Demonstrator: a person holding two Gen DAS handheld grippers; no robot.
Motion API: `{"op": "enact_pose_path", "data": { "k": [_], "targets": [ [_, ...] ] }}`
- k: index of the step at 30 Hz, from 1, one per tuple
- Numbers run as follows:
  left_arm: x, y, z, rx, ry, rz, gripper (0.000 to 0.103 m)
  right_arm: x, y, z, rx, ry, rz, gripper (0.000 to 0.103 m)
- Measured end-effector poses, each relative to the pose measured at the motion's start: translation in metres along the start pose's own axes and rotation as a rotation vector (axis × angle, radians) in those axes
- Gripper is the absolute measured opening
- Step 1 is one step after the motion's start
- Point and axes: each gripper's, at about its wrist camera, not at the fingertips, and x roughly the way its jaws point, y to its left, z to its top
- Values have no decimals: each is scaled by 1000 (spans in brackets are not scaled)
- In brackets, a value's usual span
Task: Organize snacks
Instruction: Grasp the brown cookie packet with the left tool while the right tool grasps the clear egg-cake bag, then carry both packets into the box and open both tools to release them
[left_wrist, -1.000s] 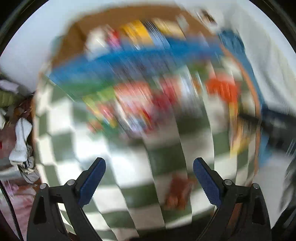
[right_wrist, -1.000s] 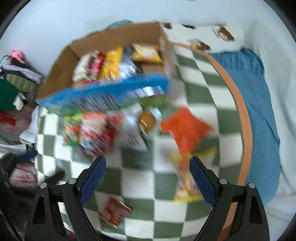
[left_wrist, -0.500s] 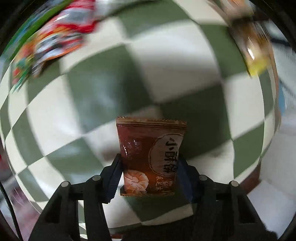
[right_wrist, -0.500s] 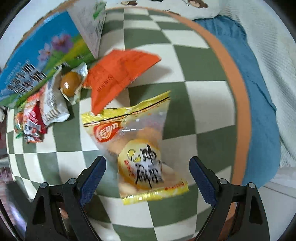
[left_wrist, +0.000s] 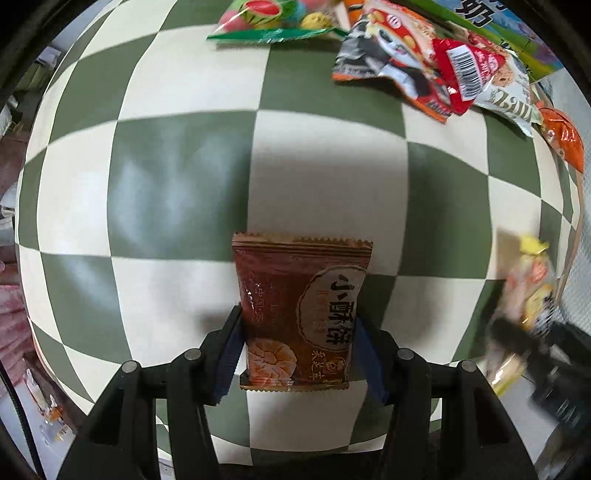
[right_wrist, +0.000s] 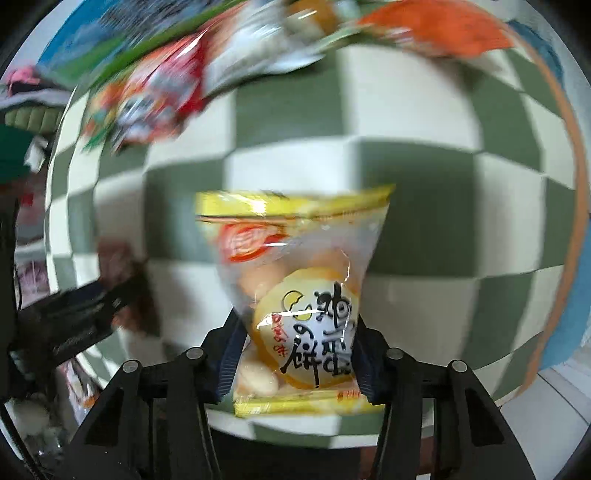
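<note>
In the left wrist view a brown snack packet (left_wrist: 295, 295) with a round pastry picture lies on the green-and-white checked cloth (left_wrist: 177, 184). My left gripper (left_wrist: 297, 332) points down at it, and both blue pads press its sides. In the right wrist view my right gripper (right_wrist: 291, 332) has its jaws closing on a yellow-edged clear snack bag (right_wrist: 291, 251). The pads squeeze the bag's lower half. That bag shows blurred at the right edge (left_wrist: 528, 295) of the left wrist view. The left gripper appears blurred at the left (right_wrist: 85, 310) of the right wrist view.
A heap of snack packets (left_wrist: 424, 66) lies at the far side of the cloth, with an orange packet (left_wrist: 565, 136) beside it and a blue-green box (left_wrist: 498, 22) behind. An orange border (right_wrist: 576, 147) marks the cloth's right edge. Clutter lies beyond the left edge (right_wrist: 29, 118).
Both grippers came down from above the snack box to the cloth. The left closed on the brown packet half a second ago; the right, then open over the yellow bag, has now closed on it.
</note>
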Motion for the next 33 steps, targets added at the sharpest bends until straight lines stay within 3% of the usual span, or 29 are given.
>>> {"op": "enact_pose_path", "data": {
  "k": [11, 14, 20, 25, 33],
  "targets": [
    [14, -13, -4, 41, 18, 12, 57, 21, 23, 6, 5, 33, -68, 60],
    [17, 2, -18, 48, 16, 16, 57, 26, 20, 2, 16, 50, -75, 64],
    [16, -19, -36, 69, -14, 31, 55, 40, 23, -4, 24, 52, -108, 69],
    [11, -36, -44, 102, -32, 36, 53, 39, 24, -4, 44, 7, -117, 55],
    [-16, -49, -51, 125, -74, 5, 53, 10, 21, -8, 42, -39, -64, 51]
  ]
}}
